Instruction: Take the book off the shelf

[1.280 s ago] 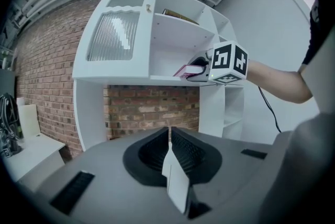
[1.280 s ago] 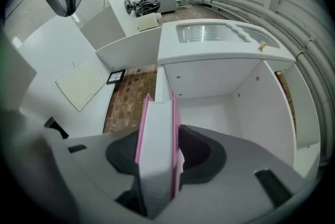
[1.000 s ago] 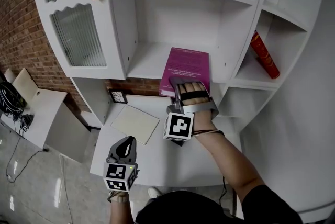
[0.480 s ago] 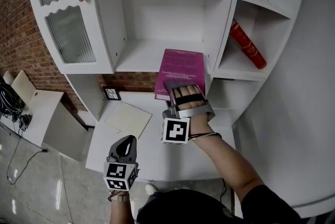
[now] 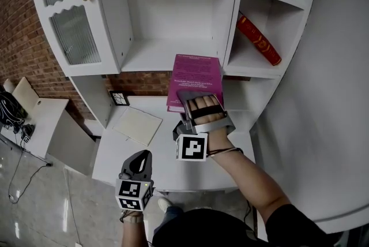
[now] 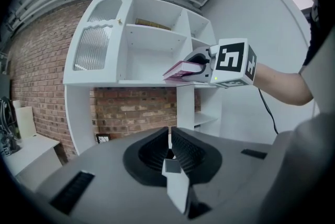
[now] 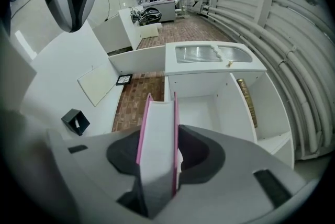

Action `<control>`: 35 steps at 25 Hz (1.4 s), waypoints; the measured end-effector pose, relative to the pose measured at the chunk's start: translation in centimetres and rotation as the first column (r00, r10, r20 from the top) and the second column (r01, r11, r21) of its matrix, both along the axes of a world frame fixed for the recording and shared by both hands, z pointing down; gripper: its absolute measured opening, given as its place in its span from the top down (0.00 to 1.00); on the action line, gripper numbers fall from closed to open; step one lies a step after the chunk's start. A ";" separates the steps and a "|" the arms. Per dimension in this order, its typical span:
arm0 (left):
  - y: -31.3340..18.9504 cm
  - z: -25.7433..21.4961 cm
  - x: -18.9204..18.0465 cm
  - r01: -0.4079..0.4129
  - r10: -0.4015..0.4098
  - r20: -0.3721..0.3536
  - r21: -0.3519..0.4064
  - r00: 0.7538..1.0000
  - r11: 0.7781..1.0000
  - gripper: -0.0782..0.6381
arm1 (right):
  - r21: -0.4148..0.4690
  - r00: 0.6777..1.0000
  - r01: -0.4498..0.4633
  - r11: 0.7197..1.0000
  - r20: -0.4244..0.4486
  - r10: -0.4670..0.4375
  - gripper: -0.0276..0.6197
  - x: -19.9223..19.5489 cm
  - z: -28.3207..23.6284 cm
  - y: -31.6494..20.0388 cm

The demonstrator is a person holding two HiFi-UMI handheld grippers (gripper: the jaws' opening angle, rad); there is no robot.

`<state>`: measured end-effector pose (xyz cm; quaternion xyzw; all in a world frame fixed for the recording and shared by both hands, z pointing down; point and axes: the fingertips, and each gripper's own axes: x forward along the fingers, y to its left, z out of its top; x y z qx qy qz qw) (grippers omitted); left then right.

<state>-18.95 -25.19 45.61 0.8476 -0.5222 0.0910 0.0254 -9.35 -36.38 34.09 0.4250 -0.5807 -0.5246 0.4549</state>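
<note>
The fingers [image 7: 199,150] of the right gripper [image 7: 159,136] are clamped on the near edge of the pink book [image 7: 157,110], one on each cover, and have just been closing a little tighter on it. In the head view the book is held flat, mostly over the white counter [image 5: 158,168], with its far edge at the front lip of the middle shelf [image 5: 144,58]. The left gripper [image 5: 138,164] hangs low, well apart, jaws together and empty. The task looks nearly done: only clearing the lip remains.

The book [image 5: 196,71] has a matt cover and paper pages, the shelf [image 5: 151,55] is smooth and painted, and the brick wall [image 5: 18,38] is rough.
</note>
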 end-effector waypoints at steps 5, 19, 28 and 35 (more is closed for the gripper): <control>1.6 0.0 0.6 -0.016 0.016 0.002 -0.008 1.000 1.000 0.88 | 0.011 1.000 0.014 1.000 0.022 -0.014 0.72 0.2 -0.6 2.5; 4.2 0.4 4.3 -0.103 0.103 0.022 -0.015 0.994 0.995 0.88 | -0.084 0.992 -0.063 0.994 0.102 0.072 0.73 5.3 1.7 7.1; 5.1 0.6 9.8 -0.208 0.208 0.026 -0.009 0.978 0.978 0.88 | -0.143 0.957 -0.149 0.978 0.230 0.179 0.73 12.7 3.4 10.2; 5.8 0.8 14.6 -0.307 0.308 0.023 -0.007 0.951 0.952 0.88 | -0.182 0.889 -0.195 0.964 0.382 0.253 0.73 18.1 4.7 13.1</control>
